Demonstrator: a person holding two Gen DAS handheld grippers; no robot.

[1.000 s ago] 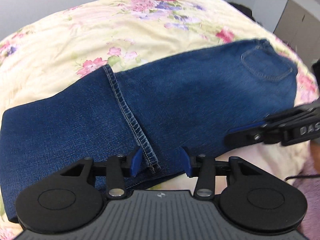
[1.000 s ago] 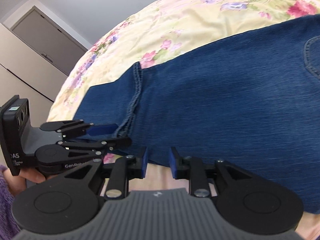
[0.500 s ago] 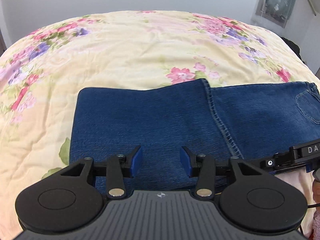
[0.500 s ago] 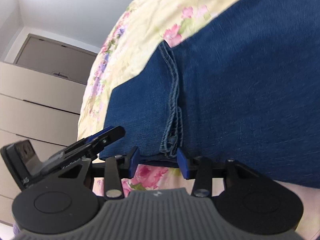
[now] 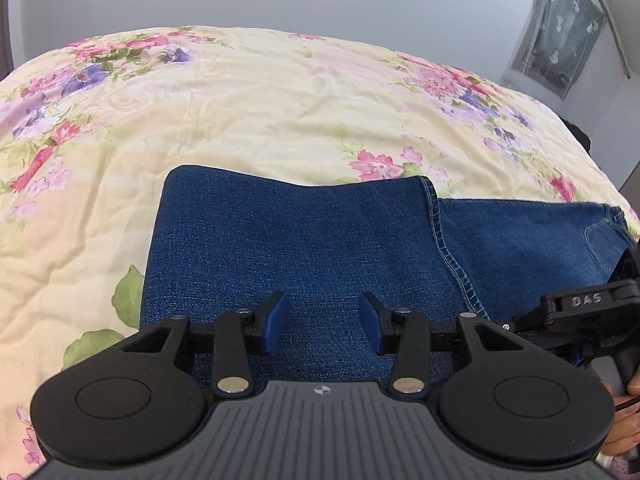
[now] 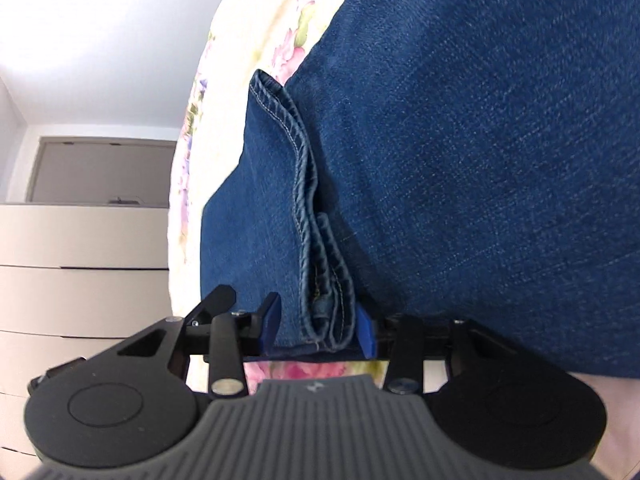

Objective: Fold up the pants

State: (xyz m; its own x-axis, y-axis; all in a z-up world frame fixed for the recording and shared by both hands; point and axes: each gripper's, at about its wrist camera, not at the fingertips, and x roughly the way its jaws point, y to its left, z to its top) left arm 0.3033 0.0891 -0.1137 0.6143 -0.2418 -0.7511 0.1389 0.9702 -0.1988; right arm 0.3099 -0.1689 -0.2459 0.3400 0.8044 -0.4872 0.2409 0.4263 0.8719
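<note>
Dark blue jeans (image 5: 300,248) lie folded on the bed, the leg part laid over the upper part, its hem seam (image 5: 444,236) running across. A back pocket (image 5: 604,236) shows at far right. My left gripper (image 5: 322,322) is open, low over the near edge of the folded leg. My right gripper (image 6: 318,328) is open with its jaws on either side of the hem's near corner (image 6: 328,312); it also shows in the left wrist view (image 5: 576,316). The jeans fill the right wrist view (image 6: 480,140).
The bed has a cream floral quilt (image 5: 280,100). A pale chest of drawers (image 6: 80,272) and a door (image 6: 104,168) stand to the left of the bed. A curtained window (image 5: 560,40) is at the far right wall.
My left gripper has swung left from the hem seam to the folded end. My right gripper has moved left to the hem corner, and its jaws have opened wider around it.
</note>
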